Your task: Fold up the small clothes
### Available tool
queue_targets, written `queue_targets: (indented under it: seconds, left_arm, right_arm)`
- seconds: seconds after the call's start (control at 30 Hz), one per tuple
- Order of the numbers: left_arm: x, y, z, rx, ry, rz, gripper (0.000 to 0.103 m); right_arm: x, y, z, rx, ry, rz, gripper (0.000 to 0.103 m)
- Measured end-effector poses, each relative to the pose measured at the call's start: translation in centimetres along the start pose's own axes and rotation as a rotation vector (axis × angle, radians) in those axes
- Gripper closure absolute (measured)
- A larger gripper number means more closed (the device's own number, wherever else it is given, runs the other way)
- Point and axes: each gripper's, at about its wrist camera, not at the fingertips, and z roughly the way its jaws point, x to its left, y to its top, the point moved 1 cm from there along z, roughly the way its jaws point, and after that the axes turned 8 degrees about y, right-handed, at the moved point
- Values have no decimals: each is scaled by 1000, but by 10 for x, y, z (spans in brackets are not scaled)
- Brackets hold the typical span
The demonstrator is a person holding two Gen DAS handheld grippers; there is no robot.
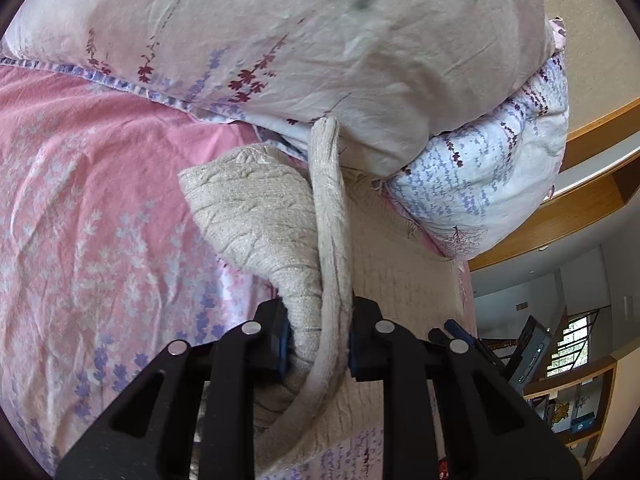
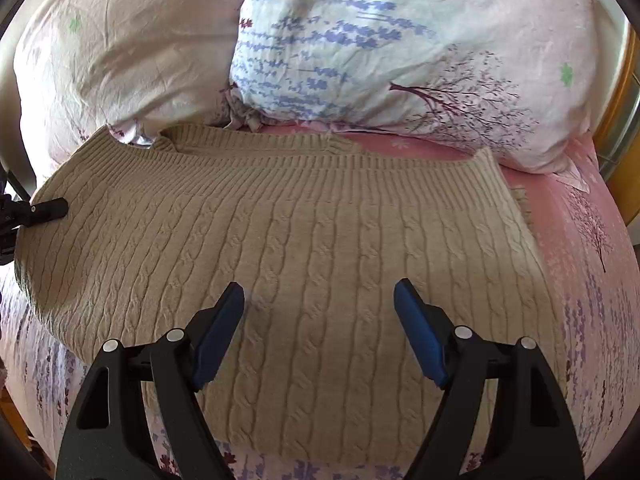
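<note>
A beige cable-knit sweater [image 2: 304,220] lies spread on the pink floral bed sheet [image 2: 576,248], its ribbed hem toward the pillows. My left gripper [image 1: 318,340] is shut on a bunched edge of the sweater [image 1: 256,208], which rises in a fold between the blue pads. The left gripper also shows in the right wrist view [image 2: 44,210] at the sweater's left edge. My right gripper [image 2: 320,320] is open and empty, hovering just above the middle of the sweater.
Two floral pillows [image 2: 400,40] [image 2: 120,48] lie just behind the sweater. A wooden bed frame [image 1: 592,128] and shelves [image 1: 576,408] stand to the right in the left wrist view. The sheet [image 1: 80,208] extends to the left.
</note>
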Motion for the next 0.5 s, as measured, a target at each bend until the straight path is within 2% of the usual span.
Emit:
queue_targets:
  seconds: [0.27,0.5]
  left_arm:
    - [-67,-7,-5,-65,-158,-65,84]
    - [-155,-19,34,-66,-264,-118,85]
  right_arm:
    - [-76,-20,-46,-70,-25,156,24]
    - [-143,-40,-76,-90,-60,279,24]
